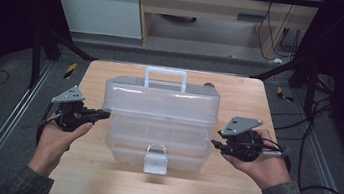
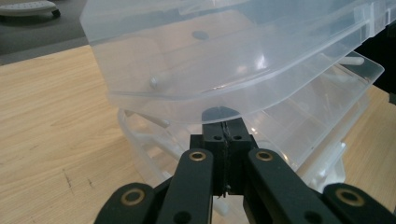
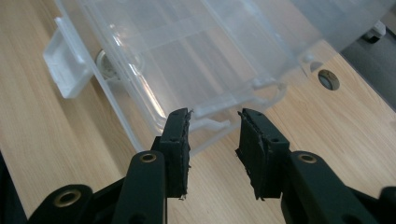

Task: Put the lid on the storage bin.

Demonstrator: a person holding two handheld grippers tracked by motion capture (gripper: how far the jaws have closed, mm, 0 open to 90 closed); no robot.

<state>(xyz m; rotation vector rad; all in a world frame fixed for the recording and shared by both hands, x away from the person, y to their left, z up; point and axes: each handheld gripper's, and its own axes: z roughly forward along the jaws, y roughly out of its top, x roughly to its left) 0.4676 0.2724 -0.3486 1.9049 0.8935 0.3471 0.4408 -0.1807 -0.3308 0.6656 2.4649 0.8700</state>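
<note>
Two tiers of the clear toolbox (image 1: 159,120) sit fanned open mid-surface. I'd steady its 9 o'clock end with my left gripper (image 1: 103,113), jaws together, while my right gripper (image 1: 214,144), jaws apart, pinches the 3 o'clock hinge arm (image 3: 219,122).

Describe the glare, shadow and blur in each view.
High view: dark surroundings, soft shadow beneath the clear plastic box. Left gripper view: white glare streaks on the box's upper tray, sharp. Right gripper view: even light, the right tool slightly soft.
</note>
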